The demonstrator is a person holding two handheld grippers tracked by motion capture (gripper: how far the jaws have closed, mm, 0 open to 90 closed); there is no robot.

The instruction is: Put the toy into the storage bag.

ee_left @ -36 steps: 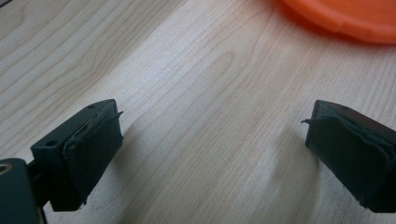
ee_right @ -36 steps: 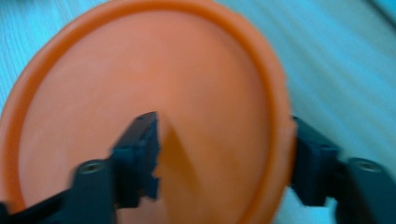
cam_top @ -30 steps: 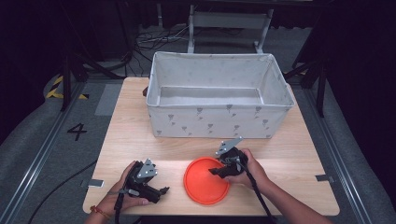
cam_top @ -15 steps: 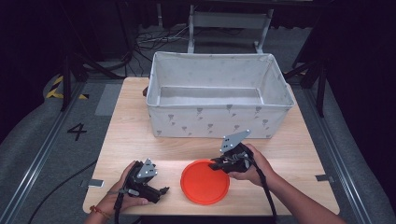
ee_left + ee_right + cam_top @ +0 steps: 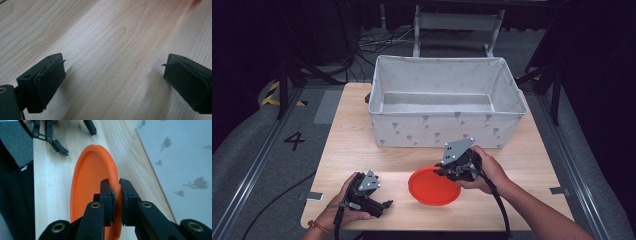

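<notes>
Orange plate (image 5: 433, 186) — rim pinched between the jaws of the right gripper (image 5: 443, 172); in the right gripper view the two pads close on the plate's edge (image 5: 116, 188), and the near part of the plate is cut off by the jaws. It may be tilted off the table (image 5: 522, 165); the high view leaves that unclear.

Left gripper (image 5: 384, 206) — on the table, well to the left of the plate, jaws wide apart with bare wood between them.

Fabric bin (image 5: 442, 127) — just beyond the right gripper; its far inner floor is partly hidden by the front wall.
</notes>
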